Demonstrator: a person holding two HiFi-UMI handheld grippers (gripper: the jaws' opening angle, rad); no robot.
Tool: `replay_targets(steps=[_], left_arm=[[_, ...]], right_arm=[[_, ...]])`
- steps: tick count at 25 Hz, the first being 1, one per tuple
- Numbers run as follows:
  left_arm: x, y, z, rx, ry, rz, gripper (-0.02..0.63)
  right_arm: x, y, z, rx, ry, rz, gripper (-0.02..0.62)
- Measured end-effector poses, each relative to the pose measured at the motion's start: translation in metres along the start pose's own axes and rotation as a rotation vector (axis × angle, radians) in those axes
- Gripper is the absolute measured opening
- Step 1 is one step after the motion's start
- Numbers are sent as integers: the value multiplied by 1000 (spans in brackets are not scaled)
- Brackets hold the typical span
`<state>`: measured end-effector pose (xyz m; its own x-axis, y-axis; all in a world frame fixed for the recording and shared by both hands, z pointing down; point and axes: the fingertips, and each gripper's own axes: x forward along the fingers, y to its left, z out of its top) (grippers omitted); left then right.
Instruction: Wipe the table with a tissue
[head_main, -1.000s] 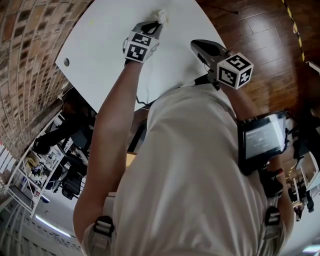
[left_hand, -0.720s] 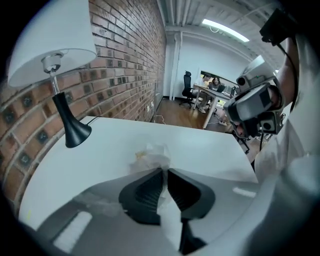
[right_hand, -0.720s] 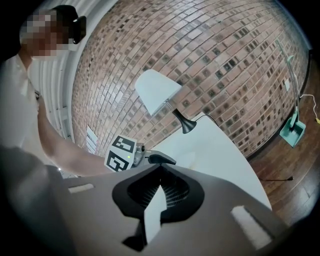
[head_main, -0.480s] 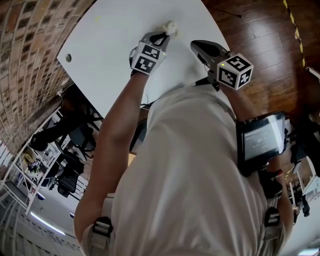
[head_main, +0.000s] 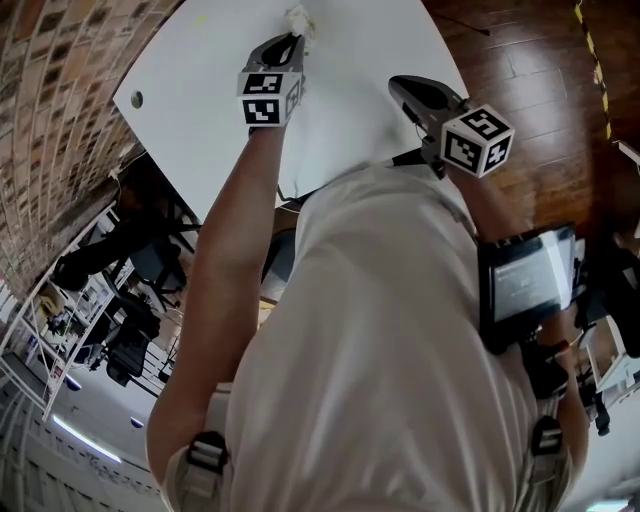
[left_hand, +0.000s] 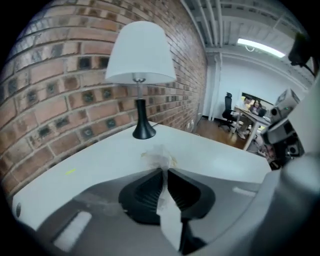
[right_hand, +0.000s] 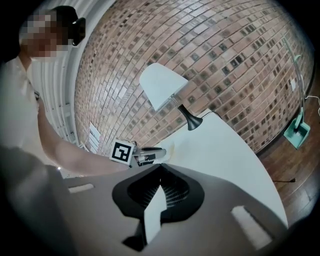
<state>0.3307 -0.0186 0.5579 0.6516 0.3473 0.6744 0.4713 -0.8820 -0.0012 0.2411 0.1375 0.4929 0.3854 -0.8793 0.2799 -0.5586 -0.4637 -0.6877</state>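
Left gripper (head_main: 292, 40) slid farther across table (head_main: 360, 50) — jaws pinching tissue (head_main: 298, 17), wad jutting forward; right gripper (head_main: 402, 86) closed.

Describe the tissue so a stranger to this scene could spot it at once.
Start at the white table by the brick wall, where a black-footed lamp stands. The tissue is the small crumpled wad pinched by the left tool, the only wrinkled thing there.

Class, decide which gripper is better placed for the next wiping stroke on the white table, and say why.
Left. The left gripper pinches the crumpled white tissue in its jaws over the white table; the right gripper is shut, empty, near the table's edge.
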Motion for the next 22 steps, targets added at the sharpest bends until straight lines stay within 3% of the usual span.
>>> replay_targets(steps=[2,8,11,14,17,20,22], left_arm=[[5,21,-7,-34,35,32,40],[16,30,-30,-64,125,17,40],[16,35,-27,-135,131,25,40],[19,33,-27,-197,150,-14,39],[22,18,-28,-154,177,-69,38],[22,10,-30,-57,186,-78,38],[19,6,-31,-33,181,-80,38]], right_arm=[[-2,0,-2,3,-2,-5,8],[-10,-4,-4,14,-13,-23,8],[-9,-7,-2,15,-16,-27,8],[-6,-7,0,19,-19,-18,8],[-5,-4,0,26,-19,-6,8],[-4,-1,0,28,-21,1,8],[-5,-2,0,30,-24,-1,8]])
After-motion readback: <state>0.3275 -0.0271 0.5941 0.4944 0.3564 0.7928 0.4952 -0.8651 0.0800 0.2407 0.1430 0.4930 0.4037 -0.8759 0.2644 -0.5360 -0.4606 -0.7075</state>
